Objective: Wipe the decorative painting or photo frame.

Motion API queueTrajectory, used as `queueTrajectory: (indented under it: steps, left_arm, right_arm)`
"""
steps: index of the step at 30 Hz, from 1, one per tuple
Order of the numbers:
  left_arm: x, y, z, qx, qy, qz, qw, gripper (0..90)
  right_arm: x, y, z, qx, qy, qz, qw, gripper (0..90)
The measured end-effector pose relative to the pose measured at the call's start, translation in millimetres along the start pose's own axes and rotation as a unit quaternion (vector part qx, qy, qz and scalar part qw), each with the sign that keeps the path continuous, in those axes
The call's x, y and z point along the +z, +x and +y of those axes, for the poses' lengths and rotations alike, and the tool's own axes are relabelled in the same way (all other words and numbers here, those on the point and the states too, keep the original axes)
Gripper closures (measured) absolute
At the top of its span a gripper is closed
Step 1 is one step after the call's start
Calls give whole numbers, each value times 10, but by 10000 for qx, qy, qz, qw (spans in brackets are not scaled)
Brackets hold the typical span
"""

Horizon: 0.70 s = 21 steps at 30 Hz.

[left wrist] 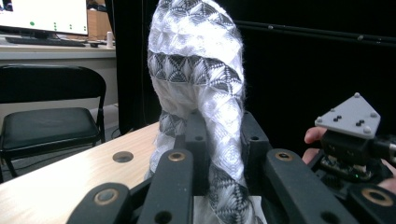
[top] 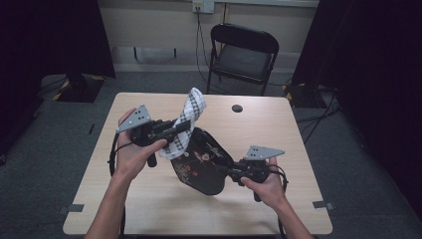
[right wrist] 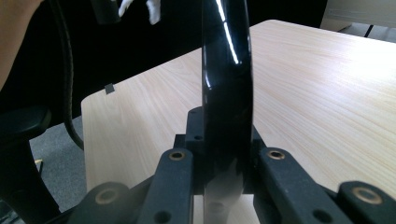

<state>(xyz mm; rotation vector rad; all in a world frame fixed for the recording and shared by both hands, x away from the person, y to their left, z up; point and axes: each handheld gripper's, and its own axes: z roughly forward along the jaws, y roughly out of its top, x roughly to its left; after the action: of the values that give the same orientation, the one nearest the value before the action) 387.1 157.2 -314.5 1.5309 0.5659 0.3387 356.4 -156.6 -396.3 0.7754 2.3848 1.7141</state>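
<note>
My left gripper (top: 183, 127) is shut on a white cloth with a grey pattern (top: 190, 113), held above the table's middle. The cloth's upper end stands up past the jaws and its lower end hangs against a glossy black flat board with a printed picture (top: 199, 164). My right gripper (top: 227, 170) is shut on that board's right edge and holds it tilted over the table. In the left gripper view the cloth (left wrist: 196, 70) rises between the closed jaws of the left gripper (left wrist: 219, 135). In the right gripper view the board (right wrist: 226, 70) stands edge-on between the right gripper's (right wrist: 224, 135) jaws.
The wooden table (top: 149, 199) has a round dark hole (top: 237, 108) near its far edge. A black folding chair (top: 244, 52) stands behind the table against the wall. Dark curtains hang on both sides. A lit monitor (left wrist: 44, 16) sits on a desk far off.
</note>
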Motion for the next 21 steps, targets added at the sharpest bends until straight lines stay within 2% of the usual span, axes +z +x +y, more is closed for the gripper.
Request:
queueTrajectory:
  steps: [2, 3, 6, 7, 11, 14, 16, 18, 21]
  left_arm:
    - [47, -4, 30, 2, 34, 64, 10000, 784]
    - [87, -9, 38, -47, -11, 16, 10000, 784]
    - [184, -53, 23, -115, 56, -162, 9998, 783]
    - [209, -72, 21, -56, 117, -147, 9998, 783]
    - [278, -143, 52, -75, 141, -271, 9995, 782]
    - [333, -250, 65, -92, 182, -328, 9993, 779]
    - [363, -282, 51, 210, 305, -203, 9991, 778]
    - [370, -243, 18, 118, 254, -162, 9995, 782]
    - [336, -150, -17, 23, 172, 18, 9998, 783]
  right_arm:
    - [0, 3, 1, -6, 4, -4, 10000, 810]
    - [0, 4, 2, -11, 8, -5, 10000, 810]
    - [-2, 3, 0, -6, 9, -6, 10000, 810]
    - [-2, 2, -1, -1, 3, -8, 10000, 810]
    - [-1, 9, -1, -14, 7, -17, 10000, 810]
    - [1, 12, 1, -17, 7, -21, 10000, 810]
    - [1, 16, 2, -29, 8, -30, 10000, 811]
    - [1, 14, -1, -16, -5, -30, 10000, 810]
    - [9, 20, 1, -24, -25, -46, 10000, 808]
